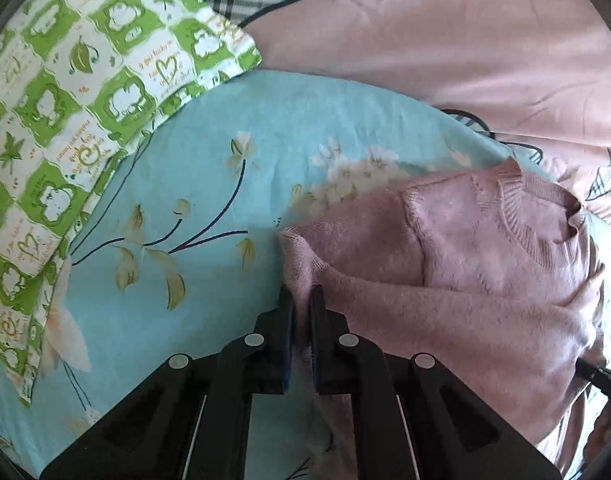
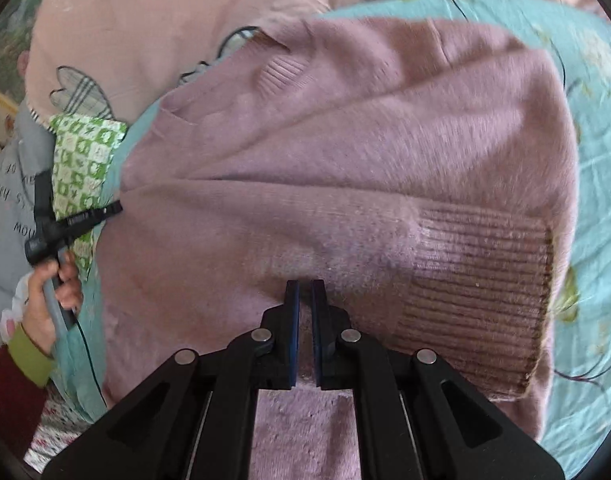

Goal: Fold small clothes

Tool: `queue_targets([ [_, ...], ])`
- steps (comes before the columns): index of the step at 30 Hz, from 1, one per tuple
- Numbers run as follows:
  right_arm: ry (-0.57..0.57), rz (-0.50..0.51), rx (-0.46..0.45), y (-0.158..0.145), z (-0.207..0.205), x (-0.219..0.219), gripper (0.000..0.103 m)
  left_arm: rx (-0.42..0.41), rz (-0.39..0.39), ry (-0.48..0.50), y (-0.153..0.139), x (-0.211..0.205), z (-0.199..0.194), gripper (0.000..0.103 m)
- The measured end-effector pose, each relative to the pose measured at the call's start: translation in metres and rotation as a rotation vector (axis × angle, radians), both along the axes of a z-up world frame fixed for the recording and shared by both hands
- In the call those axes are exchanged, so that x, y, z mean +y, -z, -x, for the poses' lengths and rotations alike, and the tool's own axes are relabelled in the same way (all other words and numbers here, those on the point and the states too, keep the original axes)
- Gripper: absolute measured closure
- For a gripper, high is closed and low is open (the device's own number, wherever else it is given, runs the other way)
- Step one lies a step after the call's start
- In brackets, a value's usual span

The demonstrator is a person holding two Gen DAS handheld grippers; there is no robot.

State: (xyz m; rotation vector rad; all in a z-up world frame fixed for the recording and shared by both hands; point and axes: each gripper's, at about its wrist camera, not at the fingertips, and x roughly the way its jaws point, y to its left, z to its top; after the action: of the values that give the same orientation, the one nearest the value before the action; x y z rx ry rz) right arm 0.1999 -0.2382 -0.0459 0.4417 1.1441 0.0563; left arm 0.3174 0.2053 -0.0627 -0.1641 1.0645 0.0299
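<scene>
- Sweater (image 1: 465,280), a small pink fuzzy knit, lies spread on a light blue floral bedsheet (image 1: 177,184), its ribbed neckline (image 1: 545,236) toward the sheet's far edge in the left wrist view.
- Left gripper (image 1: 301,304) has its jaws nearly closed, pinching a raised fold of the sweater's edge between them.
- Right gripper (image 2: 305,300) also has its jaws drawn close together, clamped on a bunch of the sweater's knit just beside a ribbed cuff (image 2: 481,292).
- From the right wrist view, the left gripper (image 2: 115,209) shows at the sweater's left edge, held by a bare hand (image 2: 51,292).
- Green-and-white patterned pillow (image 1: 65,120) rests along the sheet's left edge.
- Pink quilt (image 1: 445,40) lies bunched beyond the sheet's far edge, touching the sweater's neckline side.
</scene>
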Motion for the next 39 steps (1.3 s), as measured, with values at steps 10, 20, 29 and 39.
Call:
queue_targets([
  [10,0.0,-0.014,-0.063,-0.025,0.013,0.009,0.096,-0.047,0.073,0.02,-0.048,0.01,0.085,0.042],
  [20,-0.032,-0.027,-0.067,-0.026,0.016,0.033,0.096,0.082,-0.253,0.117,0.011,-0.065,0.141,0.057],
  [29,-0.046,-0.031,-0.069,-0.023,0.003,0.045,0.096,0.092,0.034,-0.195,0.025,-0.005,0.128,0.078],
  [39,0.008,-0.021,-0.009,0.001,0.0,0.022,0.096,0.06,0.117,-0.168,-0.002,0.004,0.162,0.076],
])
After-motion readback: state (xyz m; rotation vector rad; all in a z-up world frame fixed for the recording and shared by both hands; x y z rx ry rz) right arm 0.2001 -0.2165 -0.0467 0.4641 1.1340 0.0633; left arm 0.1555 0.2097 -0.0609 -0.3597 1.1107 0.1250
